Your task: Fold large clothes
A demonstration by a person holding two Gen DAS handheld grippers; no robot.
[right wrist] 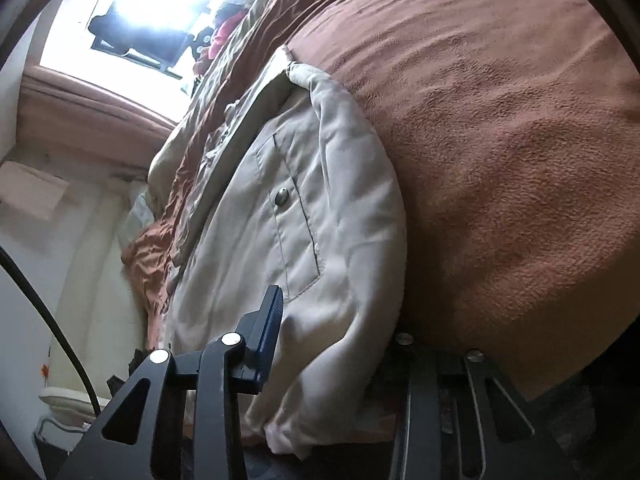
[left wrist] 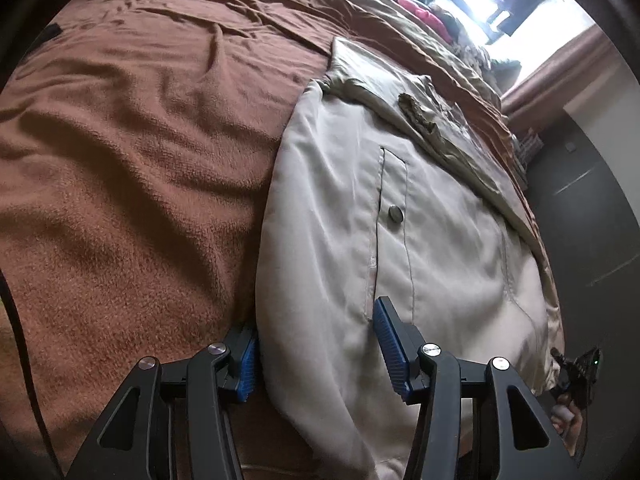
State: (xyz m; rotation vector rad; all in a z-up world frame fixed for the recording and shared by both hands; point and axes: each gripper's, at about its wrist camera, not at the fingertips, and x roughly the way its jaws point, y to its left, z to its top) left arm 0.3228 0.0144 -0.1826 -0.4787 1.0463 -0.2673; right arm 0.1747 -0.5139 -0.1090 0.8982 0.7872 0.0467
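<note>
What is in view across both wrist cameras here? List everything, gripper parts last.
jacket: one, pale beige, lying on the bed near its edge, its near edge between both grippers' fingers
snap button: one, metal, on the jacket's pocket flap
blanket: one, rust brown, covering the bed
clothes pile: pink and mixed colours, far end of the bed by the window
left hand-held gripper: black with blue pads, open around the jacket edge
right hand-held gripper: black, blue pad, open; other finger hidden under fabric

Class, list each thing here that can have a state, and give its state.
Jacket: lying on blanket, partly folded.
Pocket snap: fastened.
Blanket: spread, wrinkled.
Left gripper: open, jacket edge between its fingers.
Right gripper: open, astride jacket edge; one finger hidden under fabric.
</note>
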